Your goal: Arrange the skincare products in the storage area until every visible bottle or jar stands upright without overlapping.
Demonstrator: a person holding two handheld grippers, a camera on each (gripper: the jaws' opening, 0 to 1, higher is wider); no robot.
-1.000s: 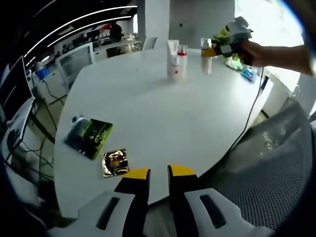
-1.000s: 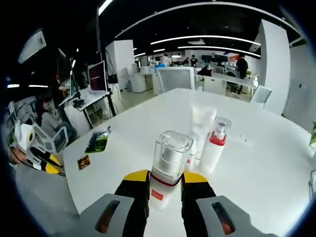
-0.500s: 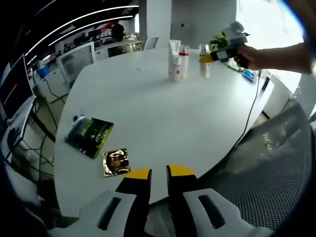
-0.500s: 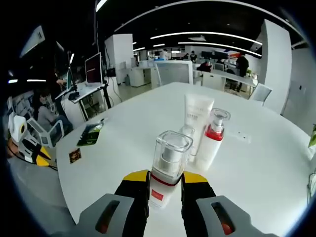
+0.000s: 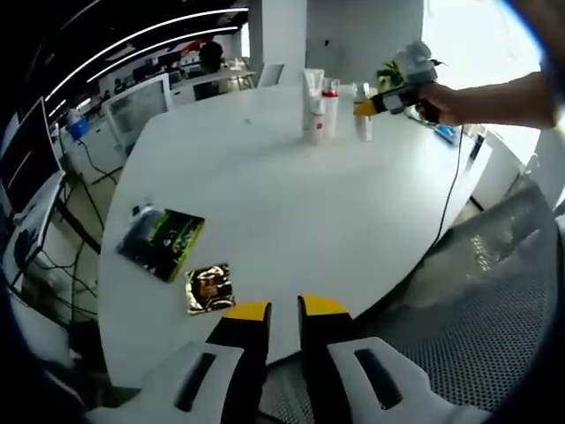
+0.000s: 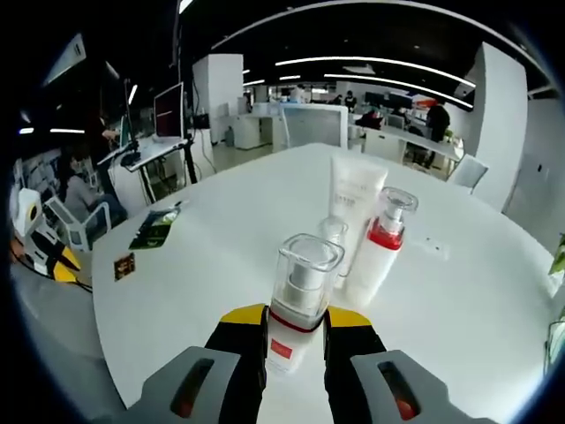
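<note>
Right claw [image 6: 294, 329] clamped on a clear-capped pump bottle [image 6: 300, 296], red label at the base, held upright between the yellow pads. Carried nearer the group than a second ago: white tube [image 6: 355, 216] and red-collared pump bottle [image 6: 381, 247] now larger and closer ahead in the right gripper view, with a small clear bottle [image 6: 333, 235] between tube and held bottle. Seen from the left gripper view, same claw [image 5: 371, 108] at the far side of the white bench [image 5: 265, 203], bottle just beside the standing pair. Judged: close to the placing step, with setting down upright and releasing left to do.

Left claw [image 5: 274, 311] narrow, pads nearly together, nothing between them, hovering at the near edge of the bench, well apart from the products.

Containers: tube standing on its cap, pump bottles upright and capped; fill level of any of them impossible to tell. Held bottle's clear cap showing a pale inner pump. Green packet [image 5: 165, 243] and gold sachet [image 5: 208, 289] lying flat near the left claw, both closed.
</note>
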